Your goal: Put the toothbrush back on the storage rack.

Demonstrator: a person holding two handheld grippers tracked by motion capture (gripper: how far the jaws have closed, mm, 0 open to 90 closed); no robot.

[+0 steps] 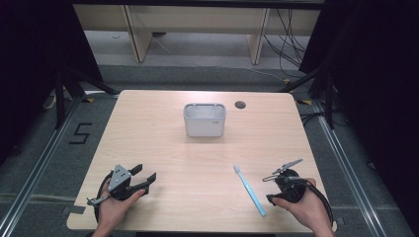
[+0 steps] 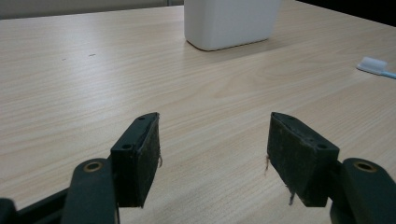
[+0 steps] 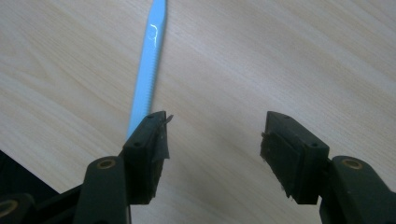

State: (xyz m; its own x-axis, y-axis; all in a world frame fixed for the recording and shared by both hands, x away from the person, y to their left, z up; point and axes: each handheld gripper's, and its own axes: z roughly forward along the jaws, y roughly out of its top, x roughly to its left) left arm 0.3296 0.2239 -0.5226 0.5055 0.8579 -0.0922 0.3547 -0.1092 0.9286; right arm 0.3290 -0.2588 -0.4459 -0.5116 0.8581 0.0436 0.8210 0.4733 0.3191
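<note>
Your right gripper (image 1: 280,183) hangs with jaws apart and empty just beside the toothbrush (image 1: 249,189) near the tabletop's front edge, probably ready to grasp it, while your left gripper (image 1: 143,177) waits with empty jaws apart by the front left corner.

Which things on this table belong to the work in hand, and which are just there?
In play:
- blue toothbrush, flat on the table beside the open right gripper
- white holder, likely where it goes
- left gripper, open, holding nothing

Just there:
- table with its cable hole
- wooden furniture behind the table
</note>
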